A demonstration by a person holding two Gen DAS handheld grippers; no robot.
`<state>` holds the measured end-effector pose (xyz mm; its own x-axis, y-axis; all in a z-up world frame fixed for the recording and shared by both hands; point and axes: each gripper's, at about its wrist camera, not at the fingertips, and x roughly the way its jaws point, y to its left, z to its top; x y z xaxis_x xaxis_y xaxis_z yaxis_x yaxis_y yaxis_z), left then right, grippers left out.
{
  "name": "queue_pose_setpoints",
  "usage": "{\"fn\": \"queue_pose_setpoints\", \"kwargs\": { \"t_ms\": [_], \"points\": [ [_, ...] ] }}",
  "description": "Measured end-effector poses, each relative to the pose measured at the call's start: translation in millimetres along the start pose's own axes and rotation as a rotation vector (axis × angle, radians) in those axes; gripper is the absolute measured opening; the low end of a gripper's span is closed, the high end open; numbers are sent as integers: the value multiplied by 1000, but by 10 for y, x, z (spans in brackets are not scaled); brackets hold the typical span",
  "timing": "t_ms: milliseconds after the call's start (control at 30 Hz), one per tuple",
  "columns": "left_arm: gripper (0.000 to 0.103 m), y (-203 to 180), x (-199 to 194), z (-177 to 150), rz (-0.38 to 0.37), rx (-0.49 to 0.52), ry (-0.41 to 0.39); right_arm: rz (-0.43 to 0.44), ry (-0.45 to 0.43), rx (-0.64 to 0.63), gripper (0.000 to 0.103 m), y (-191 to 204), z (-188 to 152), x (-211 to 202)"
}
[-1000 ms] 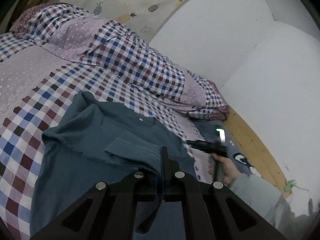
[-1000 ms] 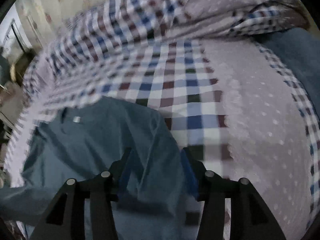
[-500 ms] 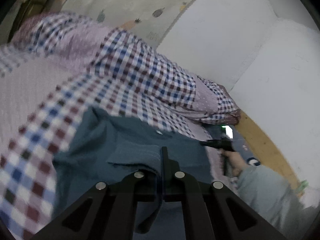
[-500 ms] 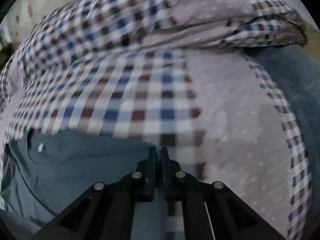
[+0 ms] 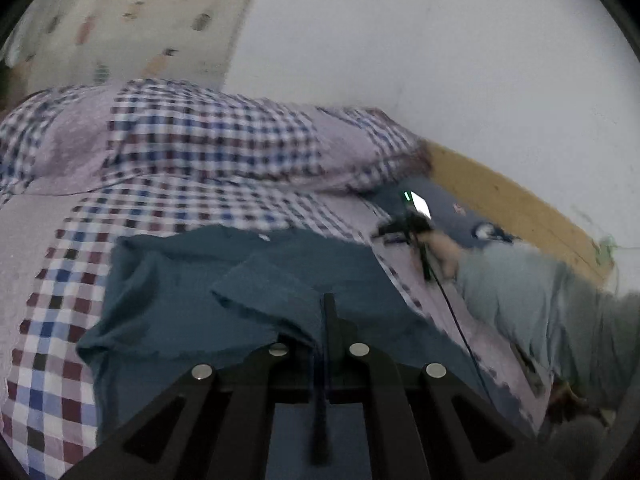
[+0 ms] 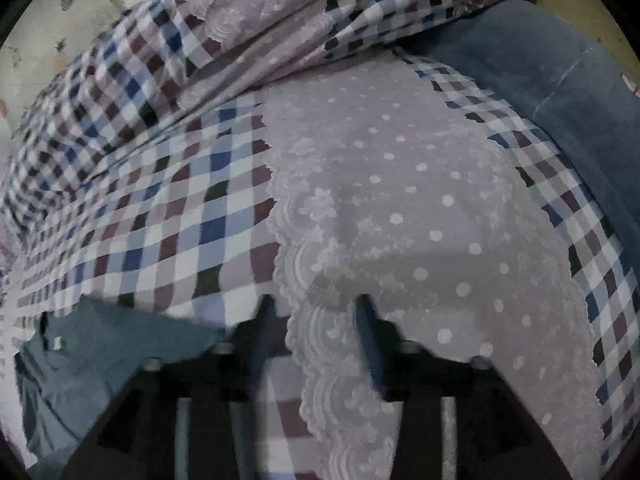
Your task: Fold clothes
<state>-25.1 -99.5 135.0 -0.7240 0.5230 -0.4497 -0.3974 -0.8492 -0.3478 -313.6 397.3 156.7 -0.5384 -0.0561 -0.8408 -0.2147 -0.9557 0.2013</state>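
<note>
A teal T-shirt (image 5: 192,300) is spread on a checked bedspread (image 5: 52,320), seen from the left wrist camera. Its neckline, marked by a small white label, is turned away from the camera toward the bunched-up checked quilt (image 5: 208,140) at the far side, so the long axis of the garment runs from the camera out toward that quilt. A sleeve or side flap is folded inward over the chest, its stitched hem lying across the middle.

The left gripper (image 5: 326,312) is seen with its fingers pressed together, and a fold of the teal cloth is pinched between them (the fabric rises to the fingertips and hangs from them).

To the right in the same view, the right gripper (image 5: 404,224) is held by a hand (image 5: 444,252) in a grey-green sleeve (image 5: 512,284), well apart from the shirt's right edge; a lit green mark and a bright white patch are seen on it.

From the right wrist camera, the right gripper (image 6: 316,308) is shown with its fingers spread wide and nothing between them, poised over a lilac dotted panel (image 6: 420,208) with a lace edge. The shirt (image 6: 100,344) is seen only at lower left, just beside the left finger. A blue blanket (image 6: 560,80) lies at the far right edge of the bed.
</note>
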Motion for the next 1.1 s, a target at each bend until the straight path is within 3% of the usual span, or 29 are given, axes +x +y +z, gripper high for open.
{"fn": "queue_pose_setpoints", "kwargs": {
  "t_ms": [100,333,367,400,433,600,667,767,800,833,900,967,1100],
  "points": [
    [1,192,54,-11,45,-75,16,62,9,-20,51,75,-52,-26],
    [1,836,58,-2,182,-270,10,57,14,-51,52,196,-198,124],
    [1,908,93,-1,195,-280,24,57,2,-70,46,216,-218,115],
    [1,979,127,0,208,-290,37,58,-12,-96,6,241,-238,100],
    [1,1051,161,1,220,-300,51,35,-23,-108,0,253,-246,86],
    [1,1390,418,-84,298,-347,174,-188,-69,-64,4,144,-287,-33],
    [2,1470,504,-141,311,-352,216,-208,-80,-35,5,96,-337,-146],
    [4,1510,537,-250,322,-358,247,-78,-107,-119,9,372,-488,-415],
    [6,1507,525,-297,320,-370,253,-16,-111,-175,15,557,-547,-499],
    [13,1504,514,-344,318,-382,259,49,-101,-238,29,766,-616,-550],
    [34,1518,547,-466,333,-408,316,158,-68,-407,48,1359,-836,-635],
    [38,1513,592,-529,344,-411,353,238,-42,-560,49,1861,-1076,-678],
    [49,1432,488,-502,316,-399,317,396,25,-861,49,2941,-1754,-666]
  ]
}}
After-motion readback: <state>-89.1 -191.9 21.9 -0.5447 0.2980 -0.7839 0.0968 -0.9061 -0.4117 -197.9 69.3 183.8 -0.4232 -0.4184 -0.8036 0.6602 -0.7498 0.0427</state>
